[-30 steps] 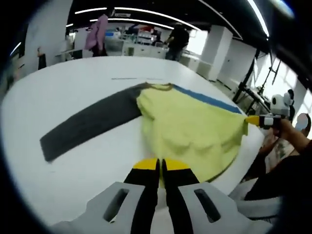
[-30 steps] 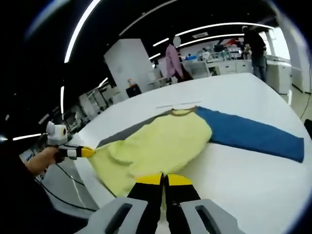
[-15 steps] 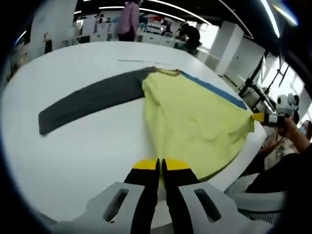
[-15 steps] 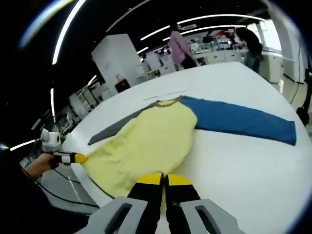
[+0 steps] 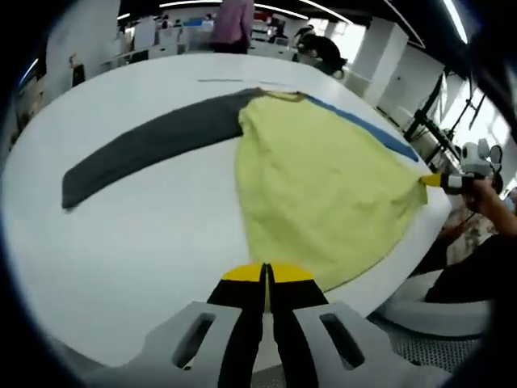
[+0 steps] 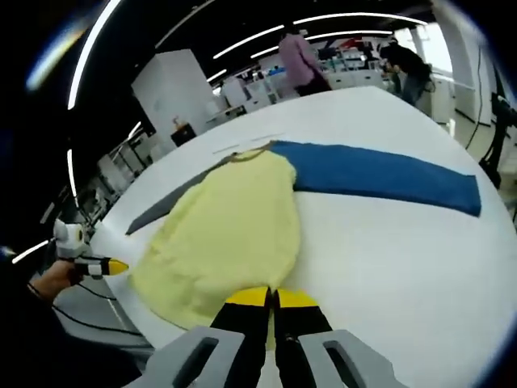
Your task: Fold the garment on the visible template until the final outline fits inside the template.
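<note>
- Across the white table [image 5: 145, 234], left to right in left gripper view: grey sleeve [image 5: 153, 141] at left, yellow garment [image 5: 323, 182] at centre, blue sleeve [image 5: 363, 129] as a sliver at upper right.
- Bottom centre: left gripper [image 5: 265, 275] clamped on the near yellow hem.
- Far right: right gripper [image 5: 432, 181] pinching the other hem corner, jaws together on cloth.
- Right gripper view, same order: left gripper at lower left, yellow body centre, blue sleeve stretched to the right.
- Best handling, as judged: keep hem taut, lift both corners evenly, carry toward collar [image 5: 279, 95]; template outline not discernible.
</note>
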A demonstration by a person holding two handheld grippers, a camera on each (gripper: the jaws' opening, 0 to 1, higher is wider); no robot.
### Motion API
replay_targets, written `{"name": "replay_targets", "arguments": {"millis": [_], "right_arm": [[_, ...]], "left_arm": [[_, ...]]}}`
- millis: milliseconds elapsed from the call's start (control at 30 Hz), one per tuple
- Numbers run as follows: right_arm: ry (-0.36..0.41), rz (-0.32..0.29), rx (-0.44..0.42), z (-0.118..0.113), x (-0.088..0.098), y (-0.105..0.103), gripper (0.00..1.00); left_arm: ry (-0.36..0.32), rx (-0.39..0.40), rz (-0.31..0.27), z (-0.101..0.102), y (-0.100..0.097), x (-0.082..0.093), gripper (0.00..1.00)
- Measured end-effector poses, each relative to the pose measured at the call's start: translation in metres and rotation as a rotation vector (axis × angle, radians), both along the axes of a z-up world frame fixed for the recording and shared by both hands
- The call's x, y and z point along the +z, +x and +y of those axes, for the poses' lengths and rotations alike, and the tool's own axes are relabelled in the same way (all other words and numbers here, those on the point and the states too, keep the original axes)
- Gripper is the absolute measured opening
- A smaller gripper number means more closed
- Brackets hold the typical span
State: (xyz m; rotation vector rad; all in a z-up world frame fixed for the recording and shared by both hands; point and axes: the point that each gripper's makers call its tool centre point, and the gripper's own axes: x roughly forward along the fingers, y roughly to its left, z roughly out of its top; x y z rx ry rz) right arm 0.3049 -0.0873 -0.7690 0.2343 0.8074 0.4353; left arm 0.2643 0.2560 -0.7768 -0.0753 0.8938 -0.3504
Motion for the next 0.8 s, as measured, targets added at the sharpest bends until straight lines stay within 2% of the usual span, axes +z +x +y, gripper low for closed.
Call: {"name": "replay_targets", "arguments": {"millis": [267, 333, 533, 667, 800], "right_arm": [[-0.03, 0.003, 0.006, -0.006, -0.01, -0.001, 0.0], [-0.044, 0.005, 0.013, -0.006, -0.009, -0.002, 0.0], [-0.061, 0.03, 0.023, -0.007, -0.008, -0.009, 0.15], [-0.119, 0.065, 0.033, -0.01, -0.016, -0.019, 0.19], [-0.144, 0.092, 0.023, -0.013, -0.023, -0.025, 0.2]], "left_arm": [[0.018, -0.022, -0.005, 0.001, 0.001, -0.001, 0.0], [0.029, -0.034, -0.007, 0.001, 0.0, -0.002, 0.04], [0.049, -0.079, 0.011, -0.003, -0.004, -0.01, 0.17], [0.067, -0.094, 0.019, 0.0, -0.005, -0.017, 0.18], [0.11, -0.115, 0.016, 0.003, -0.006, -0.022, 0.17]]}}
